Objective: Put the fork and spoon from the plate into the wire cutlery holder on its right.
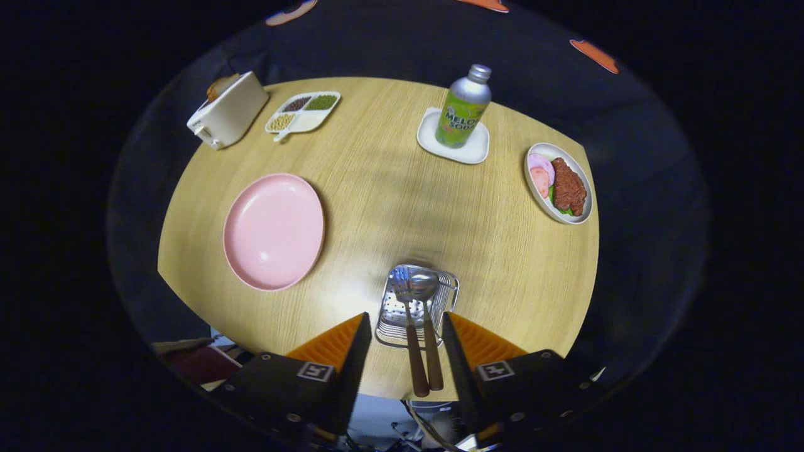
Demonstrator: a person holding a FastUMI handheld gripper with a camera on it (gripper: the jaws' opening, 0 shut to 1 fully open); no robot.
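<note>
The wire cutlery holder (450, 292) stands on the wooden table near its front edge, to the right of the pink plate (274, 231), whose surface is bare. The fork (404, 295) and the spoon (425, 286) lie side by side in the holder. Their brown handles stick out over its near rim toward me. My gripper (405, 319) hovers above the holder's near end and is open. The two handles run between its fingers, and neither finger touches them.
At the back left are a white toaster-like box (229, 118) and a divided dish of beans (303, 112). A green soda bottle (465, 108) stands on a white coaster (475, 150) at the back. An oval plate of meat (559, 183) sits at the right edge.
</note>
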